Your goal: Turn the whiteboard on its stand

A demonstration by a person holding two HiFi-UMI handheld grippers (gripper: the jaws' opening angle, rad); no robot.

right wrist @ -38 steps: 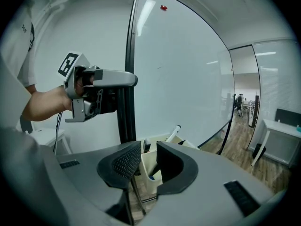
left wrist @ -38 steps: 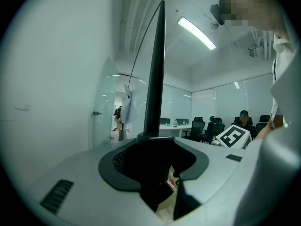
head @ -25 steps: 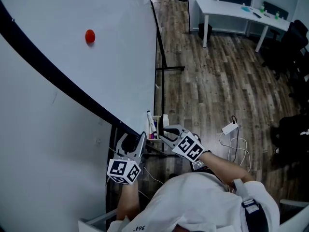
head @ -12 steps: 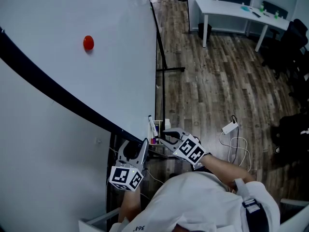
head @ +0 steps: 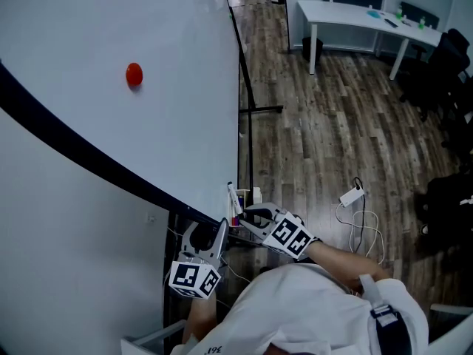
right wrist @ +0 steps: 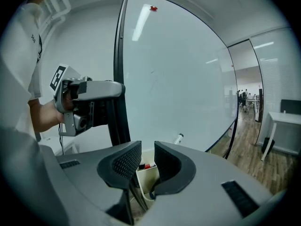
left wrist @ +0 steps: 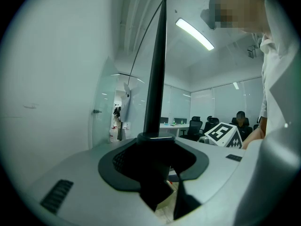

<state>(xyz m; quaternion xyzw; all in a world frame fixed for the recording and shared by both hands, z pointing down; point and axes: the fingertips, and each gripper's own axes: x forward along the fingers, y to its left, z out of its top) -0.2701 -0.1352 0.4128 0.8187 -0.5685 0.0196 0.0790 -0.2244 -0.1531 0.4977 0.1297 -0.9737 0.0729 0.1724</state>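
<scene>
Head view: gripped the whiteboard by its black edge, at 6 o'clock, with the left gripper. Left gripper view: clamped on that edge, apparently firmly. Right gripper view: kept the right gripper slightly parted, holding nothing. Needed a slow pivot, clamp kept square.

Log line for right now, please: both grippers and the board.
left gripper: shut on whiteboard frame | right gripper: open, empty, pen cup beyond jaws | whiteboard: red magnet on face
</scene>
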